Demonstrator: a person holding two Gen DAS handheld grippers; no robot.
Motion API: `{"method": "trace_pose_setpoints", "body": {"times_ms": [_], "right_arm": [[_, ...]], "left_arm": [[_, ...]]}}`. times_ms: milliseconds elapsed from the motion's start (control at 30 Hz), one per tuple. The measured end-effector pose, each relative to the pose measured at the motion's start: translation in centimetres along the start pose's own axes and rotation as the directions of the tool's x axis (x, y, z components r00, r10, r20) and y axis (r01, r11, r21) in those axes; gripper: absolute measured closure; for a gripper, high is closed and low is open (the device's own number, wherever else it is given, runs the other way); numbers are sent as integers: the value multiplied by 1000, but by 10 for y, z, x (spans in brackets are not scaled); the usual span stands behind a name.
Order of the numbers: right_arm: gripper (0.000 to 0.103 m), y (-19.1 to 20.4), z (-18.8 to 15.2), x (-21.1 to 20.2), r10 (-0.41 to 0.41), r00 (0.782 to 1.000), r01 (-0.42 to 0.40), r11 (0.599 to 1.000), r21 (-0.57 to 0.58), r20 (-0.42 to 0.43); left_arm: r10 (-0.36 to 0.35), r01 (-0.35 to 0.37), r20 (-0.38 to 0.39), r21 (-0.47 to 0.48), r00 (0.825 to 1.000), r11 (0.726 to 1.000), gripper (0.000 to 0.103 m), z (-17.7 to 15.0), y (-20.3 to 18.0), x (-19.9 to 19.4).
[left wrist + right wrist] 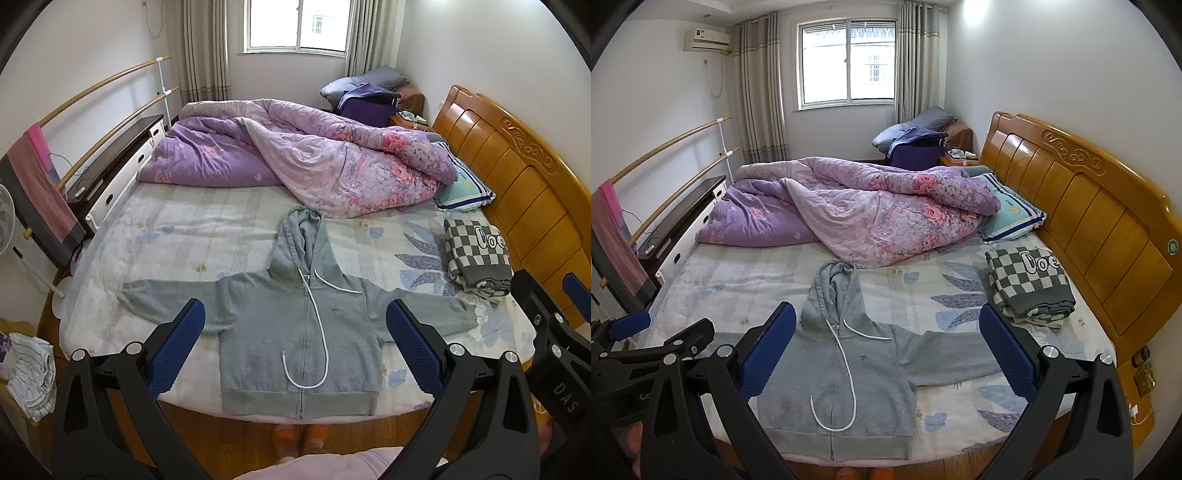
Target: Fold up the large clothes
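Observation:
A grey zip hoodie [295,332] lies flat, face up, on the bed near its front edge, sleeves spread to both sides, hood pointing away, white drawstring looped over the chest. It also shows in the right wrist view [849,373]. My left gripper [295,332] is open and empty, held above the hoodie's body. My right gripper [886,343] is open and empty, above the hoodie's right sleeve [953,354]. The right gripper also shows at the right edge of the left wrist view [554,325].
A folded checkered blanket [1028,282] lies on the bed beside the wooden headboard [1089,221]. A bunched purple floral quilt [857,218] and a pillow [1012,214] fill the far half. A dresser [118,162] and wooden rails stand left. Clothes [29,373] lie on the floor.

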State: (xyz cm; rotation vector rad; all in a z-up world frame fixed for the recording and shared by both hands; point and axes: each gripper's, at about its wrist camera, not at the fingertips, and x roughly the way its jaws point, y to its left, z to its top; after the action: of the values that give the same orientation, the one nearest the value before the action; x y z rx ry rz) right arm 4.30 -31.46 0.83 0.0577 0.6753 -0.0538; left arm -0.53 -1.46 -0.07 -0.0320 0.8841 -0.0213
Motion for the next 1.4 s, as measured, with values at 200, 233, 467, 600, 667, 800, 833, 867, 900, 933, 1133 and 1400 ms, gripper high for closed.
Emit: {"method": "trace_pose_setpoints", "body": {"times_ms": [200,233,467,600,667,800,833,867,900,933,1133,1400], "right_arm": [[7,-1,-1,0,-2,1000,2,1000,3,-11],[7,-1,-3,-1,-3,1000,3,1000,3,-12],[7,0,-6,-2,2,1000,-2,1000,7,-17],[7,-6,-7,-1,6,1000,-6,1000,7,-23],[7,-8,-8,-1,6,1000,-6,1000,5,-30],[7,-10,-11,-2,11,999,-10,1000,6,-31],[7,-10,-11,-2,11,999,-11,1000,7,-31],[7,-9,-11,-2,10,999,-10,1000,6,-31],[7,-10,-12,-3,7,1000,-7,1000,7,-29],[7,-10,-11,-2,4,1000,-4,1000,8,-29],[7,-12,-13,-3,9,999,-9,1000,13,-34],[7,-13,-17,-3,17,999,-17,1000,11,-45]], "left_arm": [[-2,2,1,-3,1000,1000,5,0,-2,-1],[-4,4,2,-5,1000,1000,5,0,-3,-1],[-3,3,-4,1,1000,1000,5,1,-5,-4],[-9,9,-12,0,1000,1000,5,-3,-5,-3],[-11,11,-19,2,1000,1000,5,-4,-6,-2],[-11,11,-18,1,1000,1000,5,-6,-5,-2],[-11,11,-18,1,1000,1000,5,-6,-5,-2],[-11,11,-19,2,1000,1000,5,-6,-5,-2],[-10,10,-19,3,1000,1000,5,-6,-4,-2],[-7,7,-19,4,1000,1000,5,-8,-4,-2],[-6,6,-19,1,1000,1000,5,-14,-3,-2],[-8,8,-23,6,1000,1000,5,-20,-5,-3]]}}
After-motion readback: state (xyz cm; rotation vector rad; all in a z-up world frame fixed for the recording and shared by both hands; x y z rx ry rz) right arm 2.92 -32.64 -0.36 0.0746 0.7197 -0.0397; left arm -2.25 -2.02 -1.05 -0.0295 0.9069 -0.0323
